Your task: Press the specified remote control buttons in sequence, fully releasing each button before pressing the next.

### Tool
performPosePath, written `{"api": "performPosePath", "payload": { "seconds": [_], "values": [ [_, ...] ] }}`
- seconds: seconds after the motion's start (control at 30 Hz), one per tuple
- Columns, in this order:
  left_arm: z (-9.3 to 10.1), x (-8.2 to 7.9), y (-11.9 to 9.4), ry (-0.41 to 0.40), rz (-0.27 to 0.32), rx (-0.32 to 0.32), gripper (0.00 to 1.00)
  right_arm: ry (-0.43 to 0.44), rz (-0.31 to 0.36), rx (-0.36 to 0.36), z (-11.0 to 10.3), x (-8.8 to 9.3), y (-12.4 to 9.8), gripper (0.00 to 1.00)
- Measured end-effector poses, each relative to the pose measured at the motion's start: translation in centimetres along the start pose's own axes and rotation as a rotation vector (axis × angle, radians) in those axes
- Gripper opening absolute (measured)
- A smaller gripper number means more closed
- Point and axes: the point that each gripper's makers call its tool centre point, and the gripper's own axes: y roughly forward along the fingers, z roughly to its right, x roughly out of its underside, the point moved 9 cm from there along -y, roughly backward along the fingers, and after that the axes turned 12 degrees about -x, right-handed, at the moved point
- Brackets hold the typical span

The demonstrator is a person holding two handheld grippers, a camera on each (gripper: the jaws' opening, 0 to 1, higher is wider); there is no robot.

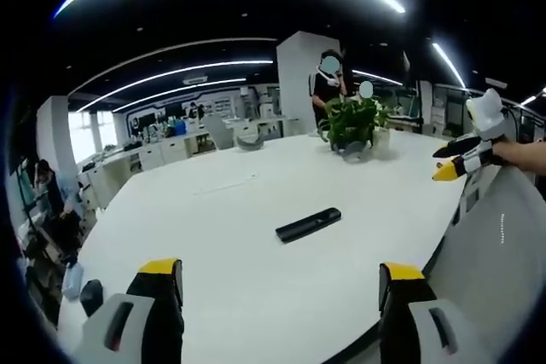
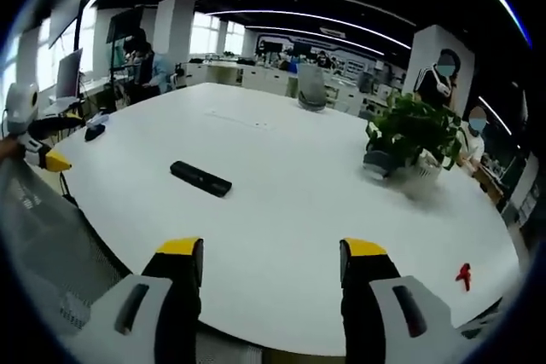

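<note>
- Currently both grippers are hovering over the near edge of a big white table (image 1: 256,296), neither touching anything.
- Left gripper (image 1: 280,283): jaws standing wide apart, yellow tips up, nothing between them but bare tabletop.
- Right gripper (image 2: 271,260): jaws likewise spread wide, holding nothing.
- Remote control (image 1: 308,224), black, slim, is lying flat on the table, alone, ahead of the left gripper and well apart from both jaws. In right gripper view the same remote (image 2: 200,178) is sitting ahead and to the left of the jaws, again clear of them. Buttons too small to make out.
- In left gripper view the right gripper is coming in at the right edge (image 1: 452,159), held by a hand; yellow tips are pointing toward the table, off its edge. Whether they're apart can't be told from this angle.
- In right gripper view the left gripper is showing at the left edge (image 2: 51,158), beside the table's rim.
- Potted plant (image 1: 351,124), green and leafy, is standing at the far side of the table, well apart from the remote.
- Small red item (image 2: 463,274) is lying near the table's right rim in right gripper view; can't tell what it is.
- Small dark object (image 2: 95,131) is resting near the table's left edge.
- Bkgd: open office, desks, strip lights overhead, ppl standing behind the plant.
</note>
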Motion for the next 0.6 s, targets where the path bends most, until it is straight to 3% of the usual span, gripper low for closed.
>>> {"api": "performPosePath", "payload": {
  "seconds": [0.07,0.17,0.27,0.37,0.47,0.6],
  "values": [
    [-0.2,-0.2,0.0,-0.022,0.022,-0.001,1.00,-0.030,-0.018,0.002,-0.3,0.0,0.1,0.71],
    [-0.1,0.1,0.0,-0.037,0.004,0.025,1.00,-0.066,-0.076,-0.001,-1.1,0.8,-0.1,0.66],
    [-0.1,0.0,0.1,-0.016,0.008,0.005,1.00,-0.060,-0.072,0.016,-1.0,0.7,-0.4,0.61],
    [-0.5,-0.2,0.0,-0.025,0.027,-0.020,1.00,-0.005,-0.013,0.012,-1.0,0.2,-0.5,0.63],
    [-0.5,0.4,-0.2,-0.043,-0.011,-0.019,1.00,0.004,-0.018,0.012,-1.2,0.4,-0.6,0.62],
    [-0.6,0.3,-0.2,-0.040,-0.004,-0.033,1.00,-0.011,-0.015,-0.013,-1.7,0.0,-0.4,0.63]
  ]
}}
